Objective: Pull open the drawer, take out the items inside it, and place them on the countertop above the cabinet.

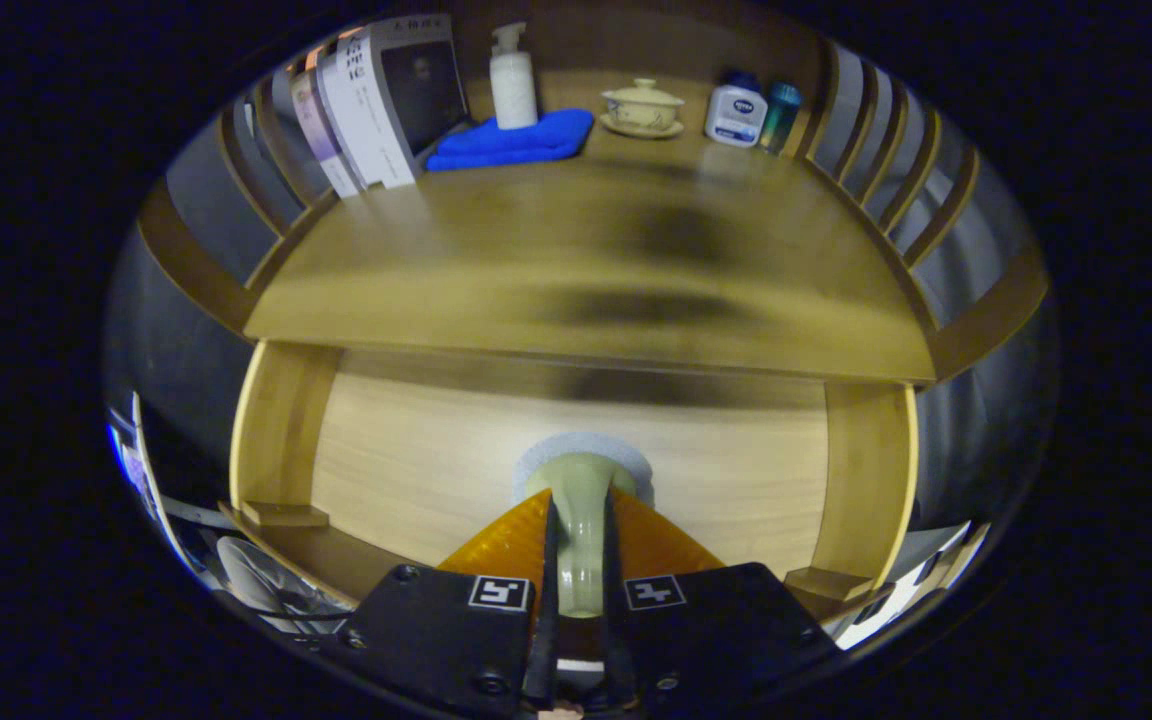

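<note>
Claw (579, 560) pinches a pale green cup (579, 500), both fingers pressed on its sides. Cup sits over the open drawer (416, 470), a white pad (626, 455) just behind it. Beyond and above: the counter (586, 280), front half bare; at its far end books (376, 100), a pump bottle (513, 80) on a blue cloth (516, 140), a lidded bowl (642, 105), two small bottles (751, 112). Judgement: drawer opened, cup grasped; lift-out and placing on the counter remain.

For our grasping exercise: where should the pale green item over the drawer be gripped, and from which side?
By its narrow stem, from the near end: it fits inside the gripper, whose fingers press it now; the wide round head beyond would not.
</note>
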